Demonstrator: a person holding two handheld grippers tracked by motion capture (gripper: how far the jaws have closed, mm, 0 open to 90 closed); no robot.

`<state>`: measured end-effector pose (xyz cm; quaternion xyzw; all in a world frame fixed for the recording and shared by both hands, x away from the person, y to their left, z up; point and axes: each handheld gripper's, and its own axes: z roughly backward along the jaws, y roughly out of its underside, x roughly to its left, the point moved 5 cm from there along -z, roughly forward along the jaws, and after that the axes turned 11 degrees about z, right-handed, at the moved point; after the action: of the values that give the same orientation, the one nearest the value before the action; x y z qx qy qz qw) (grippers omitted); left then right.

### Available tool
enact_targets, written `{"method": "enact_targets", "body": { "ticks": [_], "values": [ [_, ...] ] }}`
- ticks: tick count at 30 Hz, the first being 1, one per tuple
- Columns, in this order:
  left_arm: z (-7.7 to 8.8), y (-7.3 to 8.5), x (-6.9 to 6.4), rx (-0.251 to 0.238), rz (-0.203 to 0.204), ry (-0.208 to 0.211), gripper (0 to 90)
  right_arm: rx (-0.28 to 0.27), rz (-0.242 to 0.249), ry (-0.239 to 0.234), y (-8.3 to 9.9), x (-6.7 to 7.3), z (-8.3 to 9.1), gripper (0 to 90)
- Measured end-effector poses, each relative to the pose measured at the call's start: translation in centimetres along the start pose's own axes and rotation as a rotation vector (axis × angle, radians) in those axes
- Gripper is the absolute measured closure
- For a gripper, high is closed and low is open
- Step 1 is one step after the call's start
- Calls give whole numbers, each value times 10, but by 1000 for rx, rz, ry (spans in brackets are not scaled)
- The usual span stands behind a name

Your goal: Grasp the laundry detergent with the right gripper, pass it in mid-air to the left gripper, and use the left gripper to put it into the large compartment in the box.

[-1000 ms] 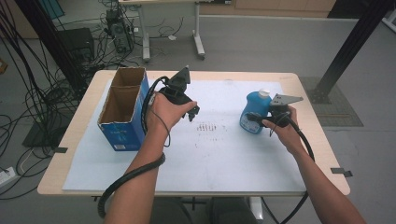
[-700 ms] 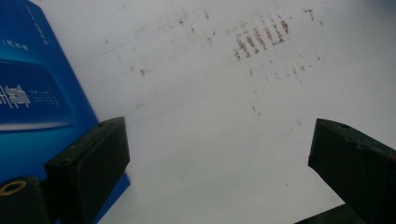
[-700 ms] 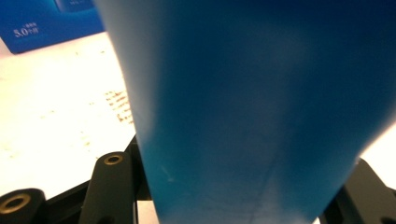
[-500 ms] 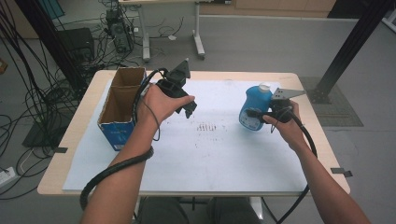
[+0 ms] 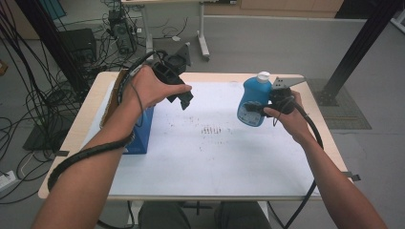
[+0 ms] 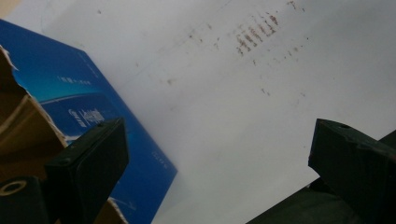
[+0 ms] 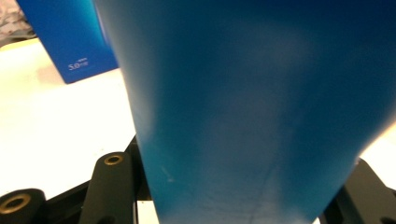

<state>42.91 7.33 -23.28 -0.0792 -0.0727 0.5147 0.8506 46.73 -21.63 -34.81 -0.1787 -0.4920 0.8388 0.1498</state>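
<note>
The blue box (image 7: 70, 42) carries white print reading "5.0" followed by tiny letters too blurred to read; its side (image 6: 88, 116) bears further white lettering, illegible.

The high view is evenly and softly lit, with only faint shadows cast. In the right gripper view the blue bottle (image 7: 261, 112) is blurred by closeness. The white sheet (image 6: 243, 121) is rendered slightly hazy in the left gripper view.

Blue bottle (image 5: 254, 102): lifted clear of table (image 5: 215, 162) by right gripper (image 5: 258, 109).
Left gripper (image 5: 184, 98): raised, empty.
</note>
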Motion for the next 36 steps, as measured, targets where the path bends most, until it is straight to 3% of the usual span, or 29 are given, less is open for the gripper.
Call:
{"method": "enact_targets", "body": {
  "ticks": [9, 14, 16, 24, 36],
  "values": [
    [24, -10, -2, -4, -154, -1, 57, 0, 33, -89, -34, 11, -11, 437],
    [33, -13, -3, -16, -214, 6, 56, 15, 50, -123, -43, 17, -19, 437],
    [39, -15, -5, -26, -268, 9, 56, 19, 59, -143, -49, 22, -26, 436],
    [50, -19, -12, -15, -395, 1, 57, 8, 97, -226, -64, 40, -46, 437],
    [60, -26, -25, 9, -531, 34, 56, 0, 141, -314, -75, 55, -70, 437]
  ]
}}
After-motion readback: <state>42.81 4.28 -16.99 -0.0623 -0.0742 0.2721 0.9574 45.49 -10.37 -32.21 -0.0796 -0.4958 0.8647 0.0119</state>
